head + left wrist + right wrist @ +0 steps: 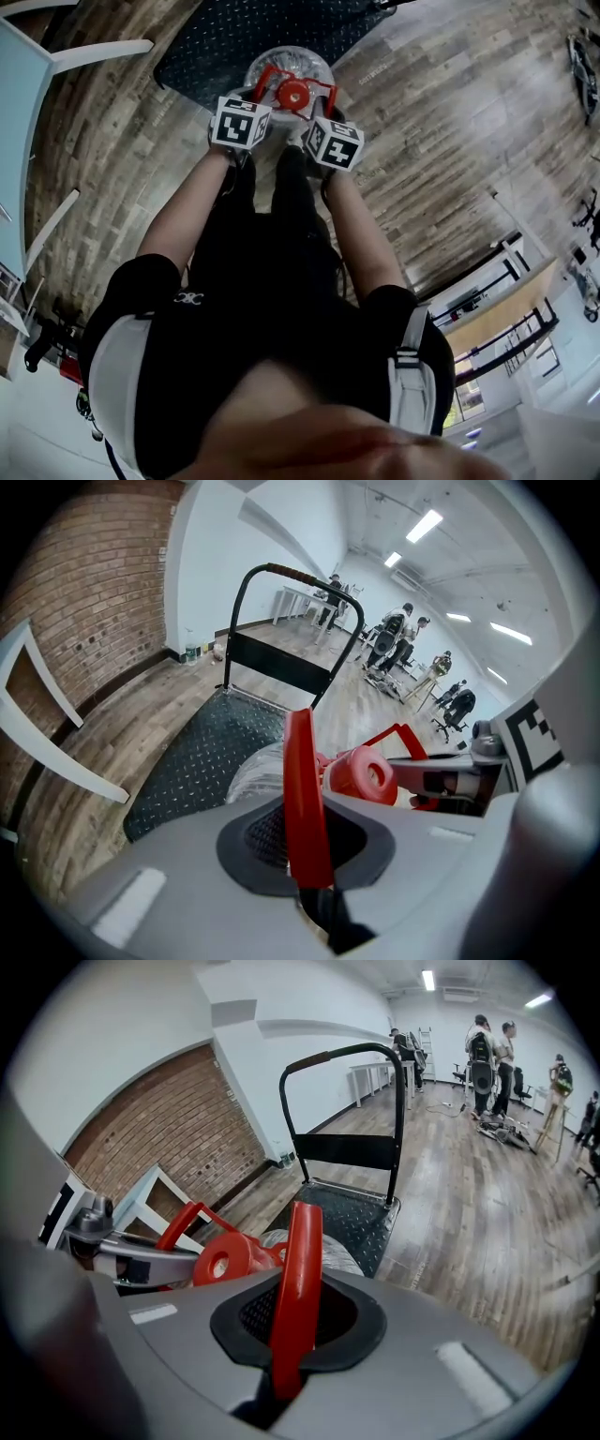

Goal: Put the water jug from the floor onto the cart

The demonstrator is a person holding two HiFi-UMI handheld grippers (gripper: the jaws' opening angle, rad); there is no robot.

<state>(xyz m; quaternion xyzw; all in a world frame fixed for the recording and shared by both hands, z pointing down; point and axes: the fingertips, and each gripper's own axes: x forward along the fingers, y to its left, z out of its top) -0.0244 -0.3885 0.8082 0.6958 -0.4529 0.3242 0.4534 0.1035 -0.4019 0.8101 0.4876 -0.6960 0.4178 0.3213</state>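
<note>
Evidently the placing step is in hand: the water jug hangs over the dark deck of the cart, though I cannot tell whether it touches. The left gripper and right gripper each pinch the jug's red handle between their jaws, one on either side of the cap. Next it likely needs settling flat on the deck, then an even release.

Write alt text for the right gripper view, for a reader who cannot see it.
The right gripper is shut on a red handle of the clear water jug, whose red cap shows at left. Beyond stands a black cart with a push bar on a wood floor, brick wall at left.
</note>
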